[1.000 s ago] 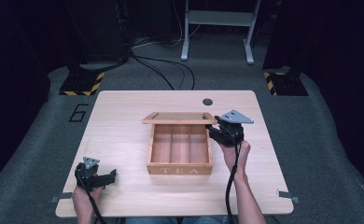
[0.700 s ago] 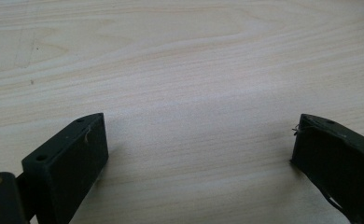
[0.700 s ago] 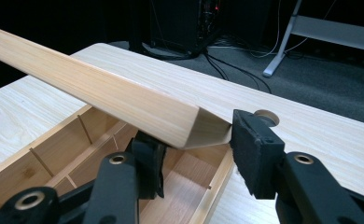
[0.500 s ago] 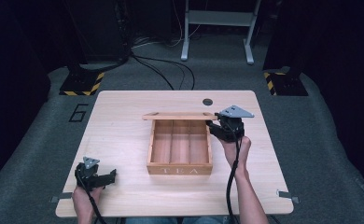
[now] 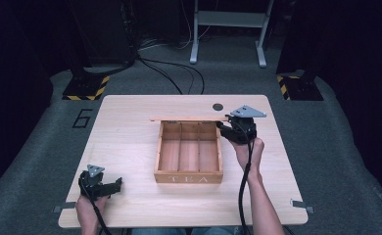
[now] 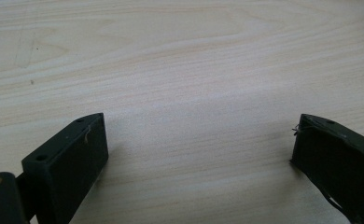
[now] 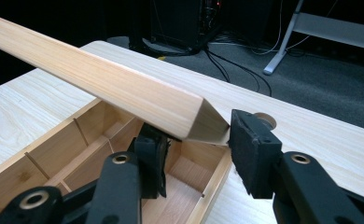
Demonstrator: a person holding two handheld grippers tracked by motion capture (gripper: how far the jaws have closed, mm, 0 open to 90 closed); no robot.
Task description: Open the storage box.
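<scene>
An open wooden box [image 5: 189, 177] marked TEA stands mid-table, its three compartments empty. Its hinged lid [image 5: 189, 118] stands raised along the far edge and shows as a thin strip from above. My right gripper [image 5: 223, 126] is at the lid's right end, shut on that corner. In the right gripper view the lid [image 7: 101, 79] runs up to the left over the box [image 7: 12, 177], its corner held in my right gripper [image 7: 196, 140]. My left gripper [image 5: 115, 185] rests open near the front left corner, over bare wood [image 6: 199, 149].
A small black disc [image 5: 218, 106] lies on the table [image 5: 130, 132] behind the box. On the floor beyond are cables [image 5: 169, 73], two yellow-and-black striped bases [image 5: 83, 88], a white stand [image 5: 228, 29] and a painted 6 [image 5: 83, 118].
The right gripper has swung the lid up and back, from tilted over the box to nearly upright. The left gripper has not moved.
</scene>
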